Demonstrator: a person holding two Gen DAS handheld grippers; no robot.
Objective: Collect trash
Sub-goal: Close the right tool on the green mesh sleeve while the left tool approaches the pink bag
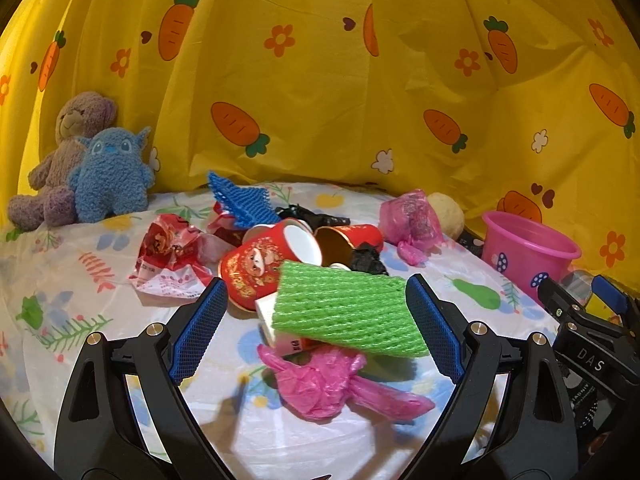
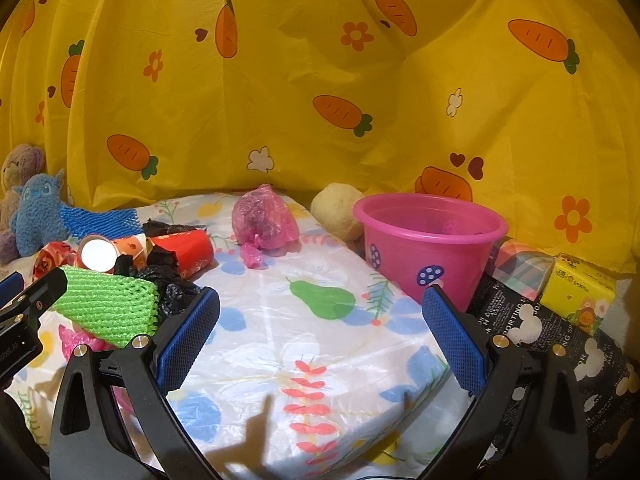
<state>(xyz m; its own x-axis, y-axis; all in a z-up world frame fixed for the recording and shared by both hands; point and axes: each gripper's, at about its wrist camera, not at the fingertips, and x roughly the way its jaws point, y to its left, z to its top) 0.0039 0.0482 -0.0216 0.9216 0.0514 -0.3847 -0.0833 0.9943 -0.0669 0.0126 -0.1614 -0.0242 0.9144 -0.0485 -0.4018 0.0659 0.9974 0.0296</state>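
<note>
A heap of trash lies on the floral plastic sheet [image 1: 72, 280]. A green foam net [image 1: 348, 312] rests on a small white carton, between the spread fingers of my left gripper [image 1: 314, 324], which is open and not touching it. A crumpled pink bag [image 1: 332, 384] lies just in front. Behind are red paper cups [image 1: 260, 264], black plastic [image 1: 366, 260], a red wrapper [image 1: 172, 256] and a blue foam net [image 1: 240, 200]. A pink bucket [image 2: 428, 244] stands at the sheet's right edge. My right gripper [image 2: 320, 336] is open over bare sheet, left of the bucket.
Two plush toys [image 1: 80, 168] sit at the back left against the yellow carrot-print curtain [image 1: 320, 80]. A second pink bag [image 2: 264, 216] and a yellowish ball [image 2: 334, 210] lie near the bucket. A yellow tissue pack [image 2: 580, 292] and black printed cloth [image 2: 560, 332] are at the right.
</note>
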